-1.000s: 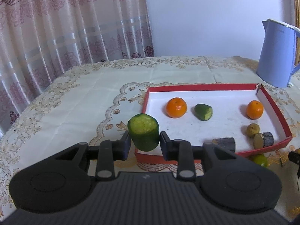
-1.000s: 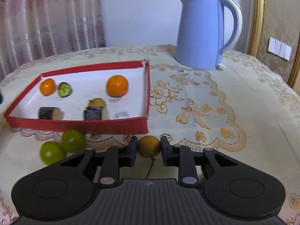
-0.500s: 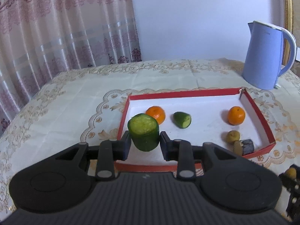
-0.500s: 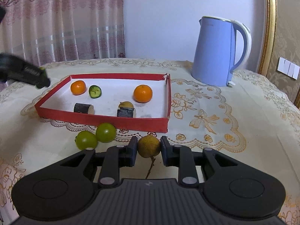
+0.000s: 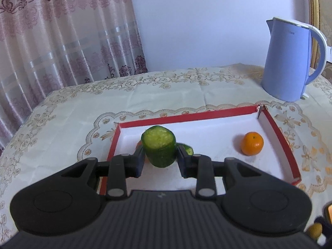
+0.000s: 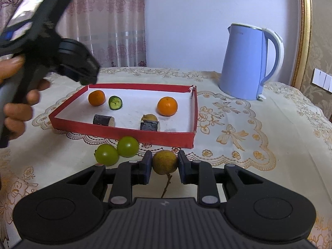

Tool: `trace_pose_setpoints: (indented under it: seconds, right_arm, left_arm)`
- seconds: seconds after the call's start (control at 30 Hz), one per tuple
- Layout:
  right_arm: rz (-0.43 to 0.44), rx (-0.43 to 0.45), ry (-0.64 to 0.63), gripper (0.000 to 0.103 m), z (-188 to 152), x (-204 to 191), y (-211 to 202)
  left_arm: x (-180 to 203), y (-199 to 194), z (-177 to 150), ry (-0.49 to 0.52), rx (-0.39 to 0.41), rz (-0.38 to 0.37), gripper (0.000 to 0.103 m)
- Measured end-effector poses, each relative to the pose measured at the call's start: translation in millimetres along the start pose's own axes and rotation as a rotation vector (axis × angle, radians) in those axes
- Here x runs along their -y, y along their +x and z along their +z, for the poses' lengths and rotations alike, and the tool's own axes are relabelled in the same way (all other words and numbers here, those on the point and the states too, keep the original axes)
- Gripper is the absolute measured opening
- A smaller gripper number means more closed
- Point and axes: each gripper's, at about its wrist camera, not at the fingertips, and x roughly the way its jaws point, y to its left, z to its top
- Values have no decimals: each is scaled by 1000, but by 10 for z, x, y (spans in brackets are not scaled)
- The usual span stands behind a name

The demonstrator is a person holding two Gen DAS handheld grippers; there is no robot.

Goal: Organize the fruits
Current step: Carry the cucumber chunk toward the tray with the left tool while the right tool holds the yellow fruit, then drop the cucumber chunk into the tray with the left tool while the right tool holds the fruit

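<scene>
Now left tool with cucumber chunk over tray, seemingly higher

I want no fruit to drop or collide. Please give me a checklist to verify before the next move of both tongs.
1. Left tongs grip the cucumber piece: ok.
2. Right tongs grip the brownish fruit: ok.
3. Cucumber piece is over the red tray: ok.
4. Free white floor in the tray for both: ok.
5. Brownish fruit is over the tray: not ok, it is in front of it.
6. Two green fruits outside the tray: not ok.
</scene>
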Motion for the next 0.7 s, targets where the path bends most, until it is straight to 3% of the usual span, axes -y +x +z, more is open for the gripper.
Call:
trace_pose_setpoints:
  seconds: [0.7]
  right_arm:
    - [3,10,-15,25,49,-34,-7]
  left_arm:
    - [382,709,184,53,-62,-26,31]
